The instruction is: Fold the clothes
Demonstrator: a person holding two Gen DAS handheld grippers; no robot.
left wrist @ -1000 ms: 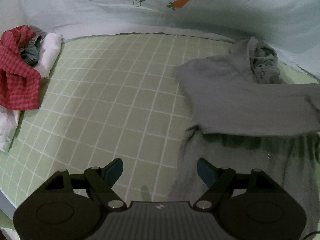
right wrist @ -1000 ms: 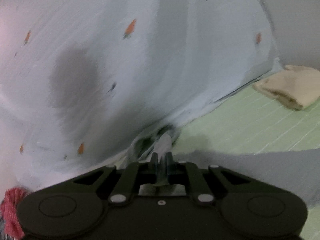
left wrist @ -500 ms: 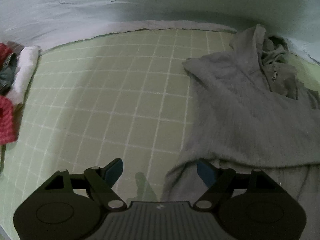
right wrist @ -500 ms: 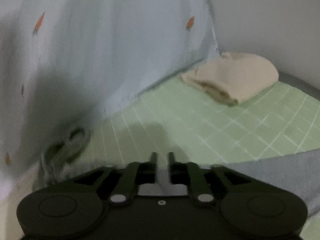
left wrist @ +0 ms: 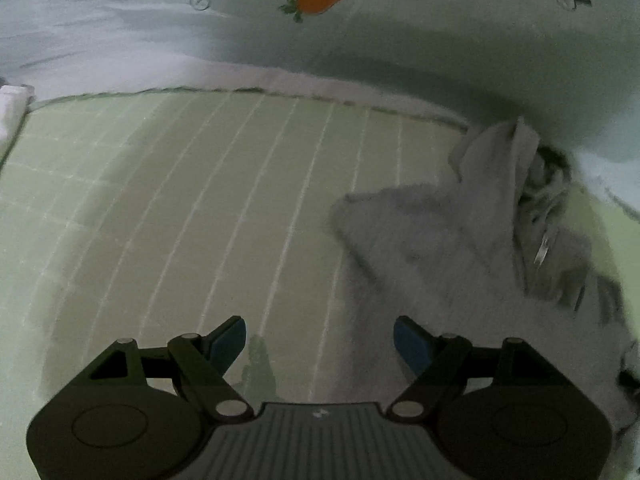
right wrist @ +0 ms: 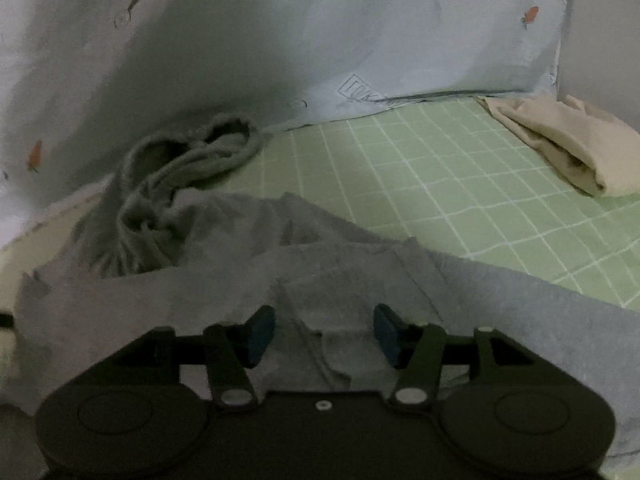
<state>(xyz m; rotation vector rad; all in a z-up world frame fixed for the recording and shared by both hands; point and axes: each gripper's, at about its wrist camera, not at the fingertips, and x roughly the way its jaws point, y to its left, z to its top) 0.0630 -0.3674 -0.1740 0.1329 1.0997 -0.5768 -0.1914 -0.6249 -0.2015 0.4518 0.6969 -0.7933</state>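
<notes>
A grey zip hoodie (left wrist: 452,248) lies spread on the green checked sheet (left wrist: 160,208), its hood bunched near the pale blue quilt. My left gripper (left wrist: 320,340) is open just above the sheet, its right finger over the hoodie's left edge, holding nothing. In the right wrist view the same hoodie (right wrist: 248,264) fills the foreground, hood (right wrist: 188,164) crumpled at the far left. My right gripper (right wrist: 322,334) stands open right over a folded flap of the grey cloth, with nothing clamped between its blue pads.
A pale blue quilt with carrot prints (left wrist: 320,24) rises along the back of the bed (right wrist: 320,32). A folded beige garment (right wrist: 568,144) rests at the far right of the sheet. A bit of white cloth (left wrist: 10,108) shows at the left edge.
My right gripper has let go of the grey cloth and opened, and now hangs low over the hoodie. The left gripper has moved forward, so the red and white pile has slid out of view.
</notes>
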